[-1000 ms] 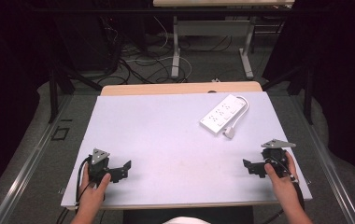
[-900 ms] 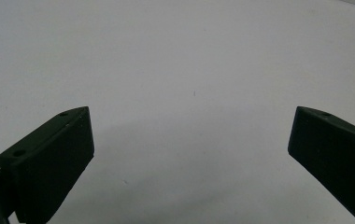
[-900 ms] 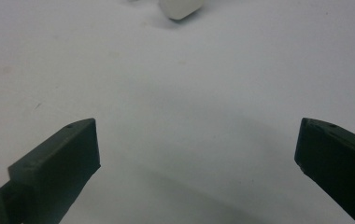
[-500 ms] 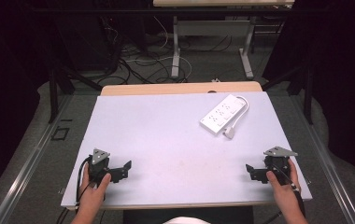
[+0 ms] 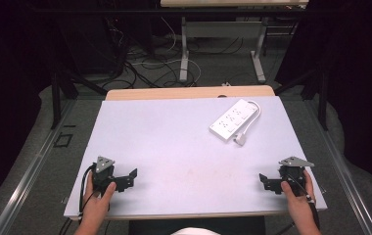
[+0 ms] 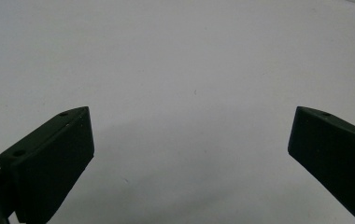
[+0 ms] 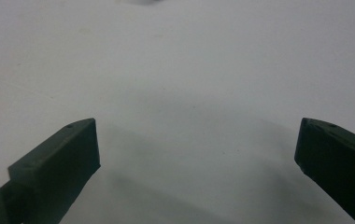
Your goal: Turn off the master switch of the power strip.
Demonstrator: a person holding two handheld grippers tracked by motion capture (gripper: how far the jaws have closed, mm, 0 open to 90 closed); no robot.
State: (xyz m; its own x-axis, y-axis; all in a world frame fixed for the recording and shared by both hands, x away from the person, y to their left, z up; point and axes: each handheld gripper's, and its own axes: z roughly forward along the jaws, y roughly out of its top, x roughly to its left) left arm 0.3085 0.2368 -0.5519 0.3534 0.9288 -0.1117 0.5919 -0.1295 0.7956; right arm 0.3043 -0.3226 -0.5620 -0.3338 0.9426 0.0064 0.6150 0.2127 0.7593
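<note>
A white power strip (image 5: 231,120) with its cord and plug lies at the far right of the white table (image 5: 174,142). My left gripper (image 5: 130,178) rests near the front left edge, held by a hand, its jaws wide apart with only bare table between them (image 6: 189,140). My right gripper (image 5: 265,182) sits near the front right edge in the other hand, jaws also wide apart over bare table (image 7: 194,144). Both grippers point toward the table's middle and are far from the power strip.
A wooden strip (image 5: 189,93) borders the table's far edge. Beyond it are desk legs (image 5: 184,49) and loose cables (image 5: 145,63) on the floor. Dark curtains stand at both sides.
My right gripper has drawn back a little toward the front edge of the table. The left gripper and the power strip have not moved.
</note>
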